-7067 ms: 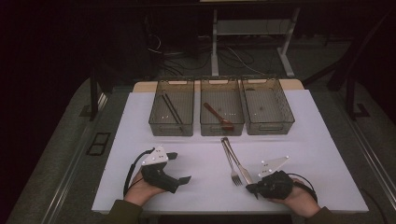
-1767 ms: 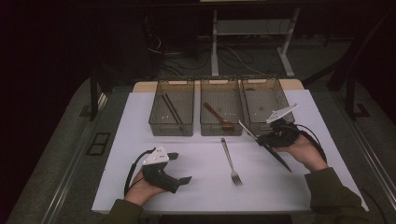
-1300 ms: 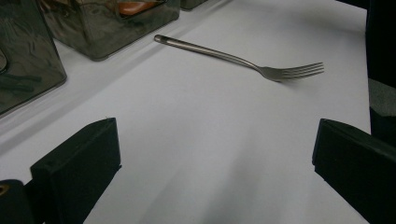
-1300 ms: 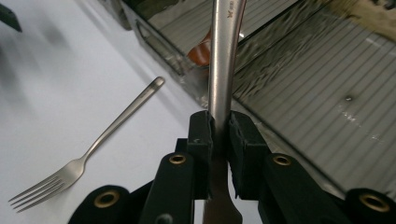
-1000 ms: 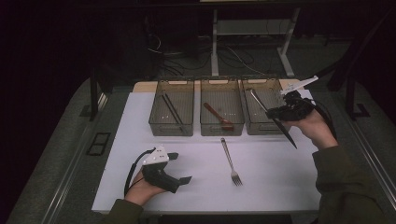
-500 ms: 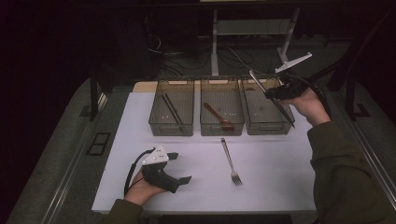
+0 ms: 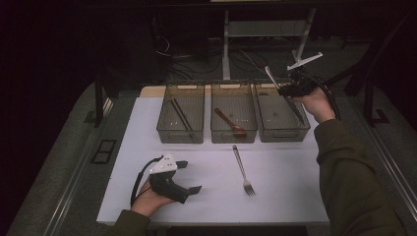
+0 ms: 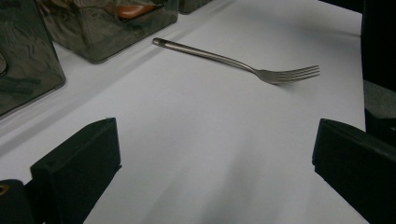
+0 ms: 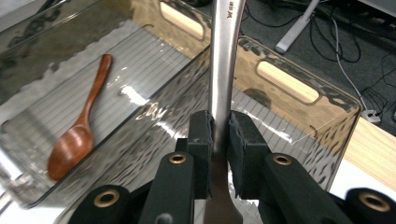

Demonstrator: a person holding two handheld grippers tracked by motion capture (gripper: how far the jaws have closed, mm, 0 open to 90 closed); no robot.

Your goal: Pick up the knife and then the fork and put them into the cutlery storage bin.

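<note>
1. The right gripper [image 7: 281,88] is clamped on a metal knife [image 9: 223,70], probably a table knife, above the right bin [image 7: 282,132].
2. The left gripper [image 7: 189,177] rests on the desk [image 7: 295,196] with jaws wide apart, holding nothing.
3. A fork [image 7: 242,169] lies on the desk before the middle bin [image 7: 233,133], which holds a wooden spoon [image 7: 230,122].

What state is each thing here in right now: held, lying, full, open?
Right gripper: shut on a steel knife, held above the right clear bin.
Left gripper: open, resting on the white table.
Steel fork: lying loose on the table.
Brown wooden spoon: lying in the middle clear bin.
Dark chopsticks: lying in the left clear bin.
</note>
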